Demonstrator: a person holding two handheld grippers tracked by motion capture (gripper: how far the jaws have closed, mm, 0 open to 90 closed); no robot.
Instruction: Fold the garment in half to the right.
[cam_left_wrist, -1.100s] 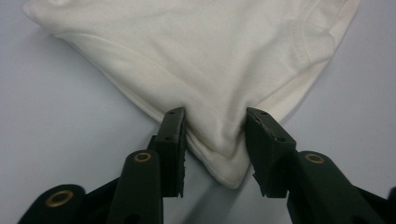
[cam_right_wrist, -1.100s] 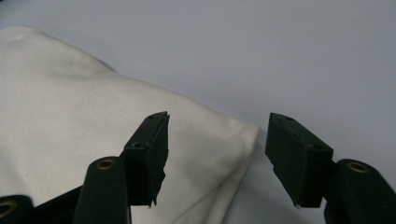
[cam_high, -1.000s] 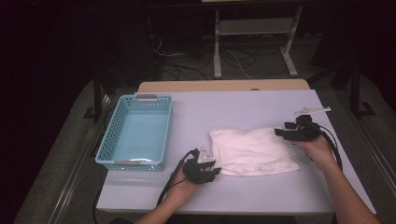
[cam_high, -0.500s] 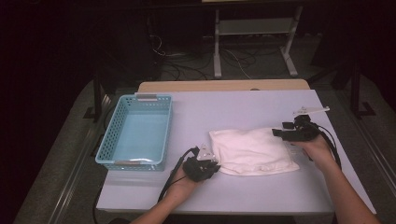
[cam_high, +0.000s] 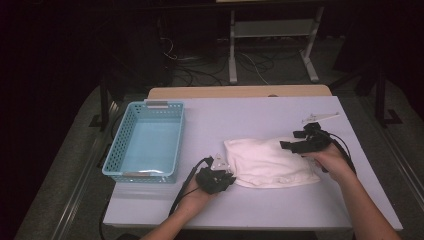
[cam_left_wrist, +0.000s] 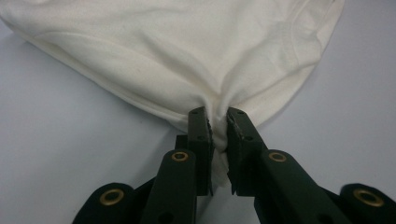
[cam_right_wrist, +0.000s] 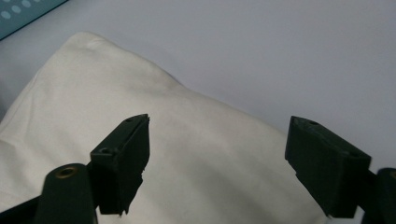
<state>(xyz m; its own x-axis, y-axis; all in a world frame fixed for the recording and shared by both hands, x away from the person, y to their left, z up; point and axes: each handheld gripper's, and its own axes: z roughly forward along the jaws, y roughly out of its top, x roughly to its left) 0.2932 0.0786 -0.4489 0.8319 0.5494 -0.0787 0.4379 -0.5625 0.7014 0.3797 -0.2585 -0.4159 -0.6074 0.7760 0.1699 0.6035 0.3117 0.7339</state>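
High view: I see white cloth (cam_high: 270, 164) flat on desk (cam_high: 260, 117), right of blue basket (cam_high: 147, 141); no writing legible anywhere.

Left gripper view: my left hand-held gripper (cam_left_wrist: 217, 125) pinching cloth's bunched edge (cam_left_wrist: 215, 105).

Right gripper view: my right hand-held gripper (cam_right_wrist: 217, 142) spread, jaws just been opening, cloth (cam_right_wrist: 187, 154) beneath, untouched.

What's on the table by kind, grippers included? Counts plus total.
White cloth: 1
Blue basket: 1
Handheld grippers: 2, the left gripper shut on the cloth's edge, the right gripper open above the cloth
Total: 4
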